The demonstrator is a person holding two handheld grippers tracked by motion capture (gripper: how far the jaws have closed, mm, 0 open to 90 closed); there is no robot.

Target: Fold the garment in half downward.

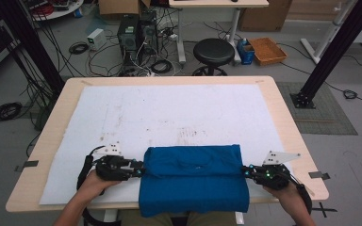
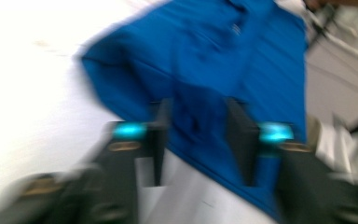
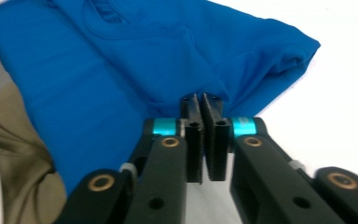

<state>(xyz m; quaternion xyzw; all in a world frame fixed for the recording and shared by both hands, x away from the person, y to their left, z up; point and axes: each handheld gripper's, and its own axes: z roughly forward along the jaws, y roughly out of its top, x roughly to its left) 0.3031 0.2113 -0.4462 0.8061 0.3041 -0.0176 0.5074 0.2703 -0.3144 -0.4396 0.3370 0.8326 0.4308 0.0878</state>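
From above, a folded blue shirt (image 1: 192, 179) lies at the table's (image 1: 292, 127) near edge, at 6 o'clock, its hem hanging over. The left claw (image 1: 140, 170) meets it at 9, the right claw (image 1: 246, 172) at 3, likely to carry the fold evenly.

Left gripper view: blurred, jaws apart, cloth (image 2: 196, 93) between them.

Right gripper view: jaws nearly together at the shirt's edge (image 3: 200, 88); I cannot tell whether they pinch it.

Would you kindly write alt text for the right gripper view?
The right tongs, nearly shut with a thin gap, meet the edge of a folded blue shirt. The shirt lies on a white table cover.
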